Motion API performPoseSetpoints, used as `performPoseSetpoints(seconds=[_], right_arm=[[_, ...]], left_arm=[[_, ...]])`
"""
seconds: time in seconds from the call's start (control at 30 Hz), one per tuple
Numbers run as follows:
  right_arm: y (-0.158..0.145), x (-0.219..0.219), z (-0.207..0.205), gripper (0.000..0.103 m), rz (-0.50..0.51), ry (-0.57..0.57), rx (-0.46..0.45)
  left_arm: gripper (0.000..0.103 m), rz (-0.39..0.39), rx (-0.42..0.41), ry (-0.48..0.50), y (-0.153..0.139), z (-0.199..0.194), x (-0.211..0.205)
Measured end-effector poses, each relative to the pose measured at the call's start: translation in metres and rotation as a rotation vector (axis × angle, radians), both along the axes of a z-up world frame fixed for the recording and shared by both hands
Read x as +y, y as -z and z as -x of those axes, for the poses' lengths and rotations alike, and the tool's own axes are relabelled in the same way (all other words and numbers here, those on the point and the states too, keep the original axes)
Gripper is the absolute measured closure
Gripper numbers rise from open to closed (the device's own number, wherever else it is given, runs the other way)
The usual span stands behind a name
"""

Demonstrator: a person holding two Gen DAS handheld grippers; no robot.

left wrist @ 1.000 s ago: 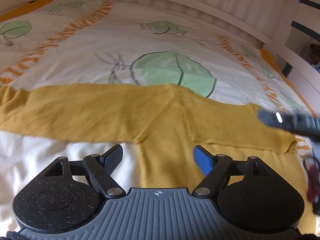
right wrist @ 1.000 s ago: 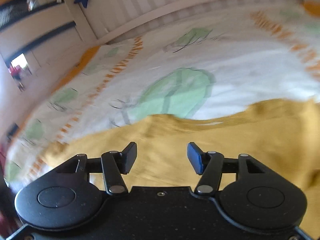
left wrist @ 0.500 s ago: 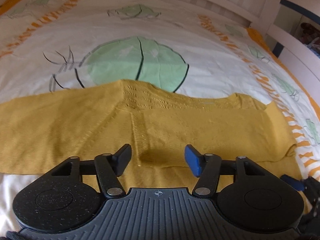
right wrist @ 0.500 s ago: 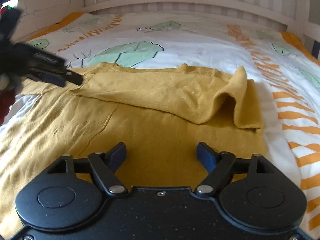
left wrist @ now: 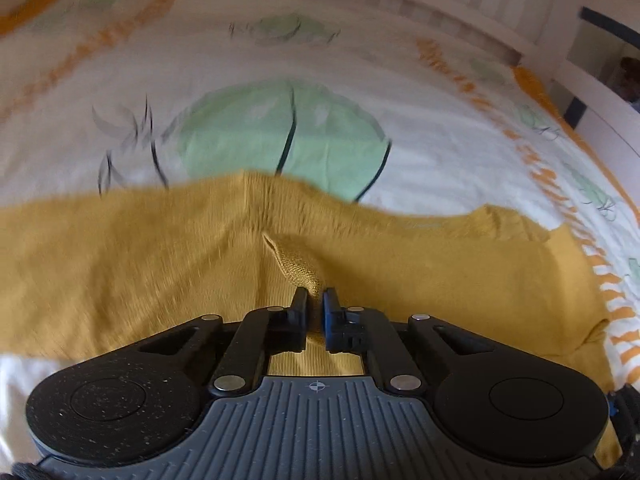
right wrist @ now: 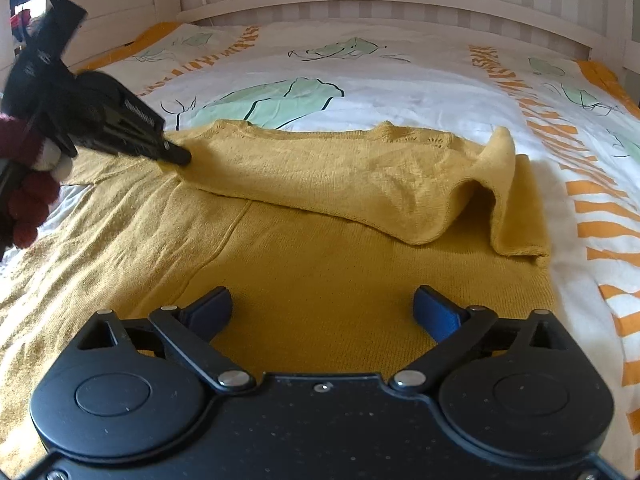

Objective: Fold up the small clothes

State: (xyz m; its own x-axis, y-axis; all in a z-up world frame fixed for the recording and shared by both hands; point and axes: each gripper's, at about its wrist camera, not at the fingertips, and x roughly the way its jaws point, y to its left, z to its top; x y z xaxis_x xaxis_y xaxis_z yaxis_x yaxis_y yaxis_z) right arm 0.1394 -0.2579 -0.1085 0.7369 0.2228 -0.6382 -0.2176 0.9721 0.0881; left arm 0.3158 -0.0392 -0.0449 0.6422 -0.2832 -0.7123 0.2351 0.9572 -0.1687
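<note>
The left gripper (left wrist: 315, 300) has its jaws nearly closed, pinching a raised fold of the yellow sweater (right wrist: 320, 264) between them, probably at the shoulder seam, though blur obscures it. The right gripper (right wrist: 322, 308) hovers with jaws spread wide and nothing in them, the sweater's body lying flat on the bed (right wrist: 400, 68) just ahead, its right sleeve (right wrist: 360, 176) already folded across beyond.

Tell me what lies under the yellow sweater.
The yellow sweater lies on the leaf-print duvet, which shows all around it. Whatever is directly beneath the knit is covered and cannot be seen.
</note>
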Motion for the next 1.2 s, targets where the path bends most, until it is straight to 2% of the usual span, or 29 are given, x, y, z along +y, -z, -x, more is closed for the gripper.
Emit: performPoseSetpoints(seconds=[0.1,0.23,0.4,0.53,0.63,0.7,0.77,0.83,0.87,0.9,1.1,1.2], right_arm=[[-0.001,-0.001,-0.002,0.004,-0.005,0.001,0.007],[-0.003,0.000,-0.002,0.004,0.000,0.003,0.013],[-0.003,0.000,-0.003,0.004,-0.005,0.005,0.022],[-0.003,0.000,-0.004,0.004,-0.006,0.006,0.024],[-0.003,0.001,-0.004,0.001,-0.004,0.001,0.026],[-0.002,0.002,-0.004,0.001,0.000,-0.001,0.025],[-0.002,0.002,-0.004,0.001,0.001,0.000,0.024],[-0.002,0.002,-0.004,0.001,0.001,0.000,0.024],[-0.002,0.002,-0.004,0.001,0.002,0.000,0.024],[-0.001,0.003,-0.003,0.001,0.004,0.000,0.024],[0.000,0.004,-0.003,0.000,0.012,0.001,0.018],[0.001,0.005,-0.002,0.000,0.016,0.000,0.015]], left_arm=[[0.096,-0.016,-0.070,-0.006,-0.020,0.005,0.007],[0.096,-0.036,-0.092,-0.047,-0.029,-0.001,0.027],[0.096,-0.099,-0.052,-0.077,-0.016,-0.012,0.033],[0.095,-0.102,-0.015,-0.102,-0.003,-0.014,0.040],[0.090,-0.121,0.016,-0.097,0.006,-0.018,0.041],[0.071,-0.117,0.042,-0.097,0.013,-0.018,0.044],[0.066,-0.090,0.047,-0.101,0.018,-0.016,0.047],[0.054,-0.076,0.034,-0.100,0.021,-0.011,0.049],[0.043,-0.080,0.033,-0.098,0.023,-0.010,0.049],[0.038,-0.086,0.033,-0.099,0.024,-0.008,0.049],[0.020,-0.085,0.019,-0.086,0.028,0.002,0.049],[0.019,-0.103,0.012,-0.069,0.029,0.011,0.050]])
